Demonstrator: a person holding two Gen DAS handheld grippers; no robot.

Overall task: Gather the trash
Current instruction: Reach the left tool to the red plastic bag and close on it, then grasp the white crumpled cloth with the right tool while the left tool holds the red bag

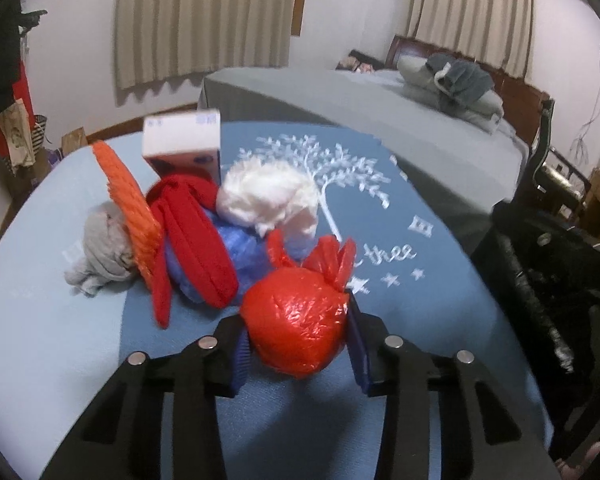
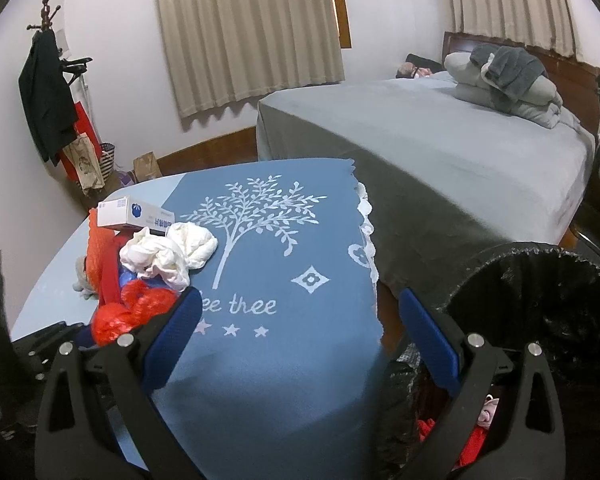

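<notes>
The left tool (image 1: 296,346) pinches the red bag bundle (image 1: 296,320) near the desk's (image 1: 80,340) front edge; slick plastic may slip free; the right tool (image 2: 300,340) hangs spread.

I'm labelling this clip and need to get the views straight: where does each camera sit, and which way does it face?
Left wrist: on the left gripper, low over the blue cloth, facing the trash pile and the bed; its jaws clamp the red bag.
Right wrist: on the right gripper, higher, facing the cloth, with the black bin at right; its jaws are open and empty.
Shared: cloth, box, white wad, red bag, bed, curtains.
</notes>
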